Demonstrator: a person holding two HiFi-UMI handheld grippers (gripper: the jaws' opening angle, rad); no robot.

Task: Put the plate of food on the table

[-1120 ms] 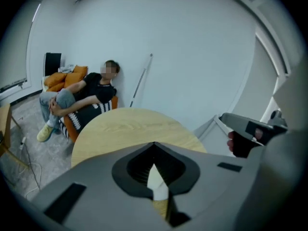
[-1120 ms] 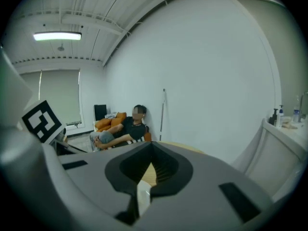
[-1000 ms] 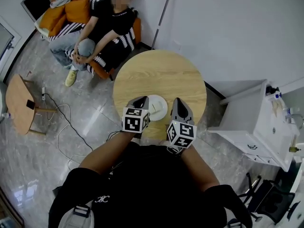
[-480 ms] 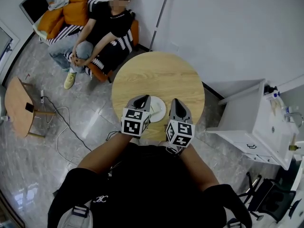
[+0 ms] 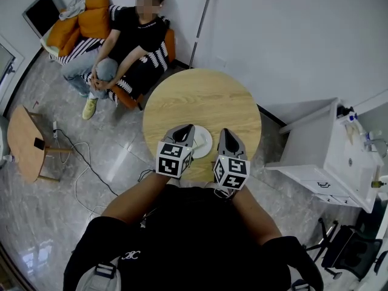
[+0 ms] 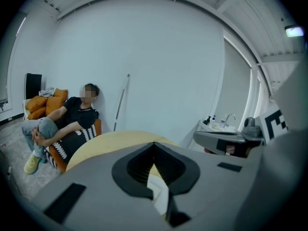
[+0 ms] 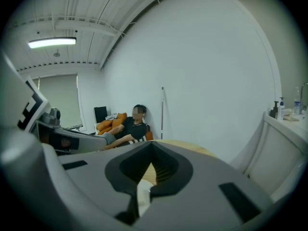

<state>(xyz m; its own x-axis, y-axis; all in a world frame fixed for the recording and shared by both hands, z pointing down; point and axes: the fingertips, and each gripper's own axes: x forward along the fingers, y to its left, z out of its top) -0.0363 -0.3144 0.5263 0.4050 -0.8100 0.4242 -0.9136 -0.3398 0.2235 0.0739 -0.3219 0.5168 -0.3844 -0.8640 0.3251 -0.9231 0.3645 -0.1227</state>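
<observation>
While the head camera has drifted a little since a second ago, the grip itself has not changed; the fingers (image 6: 98, 186) of the left gripper (image 6: 155, 174) stay closed on the white rim of the plate (image 6: 158, 195), which shows as a pale sliver pinched between the dark pads (image 6: 130, 170); the fingers (image 7: 82, 182) of the right gripper (image 7: 151, 172) are likewise clamped on the plate's opposite rim; seen from the head, the plate lies between the two grippers, over the near edge of the round wooden bench (image 5: 203, 96), in the same spot as before; whether it rests on the wood or hangs just above it I cannot tell, and the food on it is too small to make out; beyond the bench a person (image 5: 130, 35) sits on an orange sofa (image 5: 97, 14) against the wall; a white cabinet (image 5: 330, 156) stands to the right.
</observation>
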